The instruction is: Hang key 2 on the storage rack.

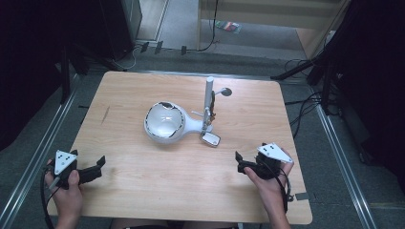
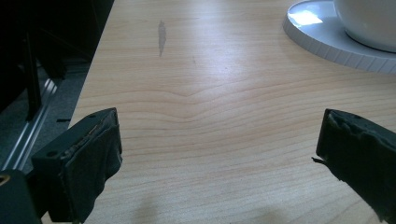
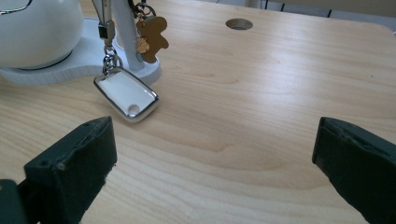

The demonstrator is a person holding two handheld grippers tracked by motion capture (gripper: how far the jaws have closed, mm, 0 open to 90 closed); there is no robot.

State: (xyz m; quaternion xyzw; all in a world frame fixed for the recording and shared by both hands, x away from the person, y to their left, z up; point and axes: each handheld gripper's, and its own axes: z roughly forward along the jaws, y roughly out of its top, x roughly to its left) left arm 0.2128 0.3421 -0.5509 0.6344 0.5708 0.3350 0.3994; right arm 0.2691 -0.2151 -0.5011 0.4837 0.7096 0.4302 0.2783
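1. You are holding the left gripper (image 1: 98, 167) near the table's (image 1: 143, 191) near-left corner, its jaws standing wide apart over bare wood with nothing between them.
2. Ahead of it in the left gripper view, the white stand's round base (image 2: 322, 42) is sitting on the tabletop, ribbed along its rim (a white bowl-shaped body is resting on top of it).
3. In the high view that white stand (image 1: 165, 122) is lying at the table's centre, and its upright white post (image 1: 209, 98) is rising from the narrow end on the right.
4. A white key fob (image 3: 126, 94) with a chrome edge is hanging by a short chain from the post, its lower end resting on the wood just beside the stand's foot; a small brown bear charm (image 3: 152, 38) is dangling beside it.
5. You are holding the right gripper (image 1: 238, 160) near the table's near-right side, jaws spread wide and gripping nothing, pointed at the fob, which is lying well clear of the pads.
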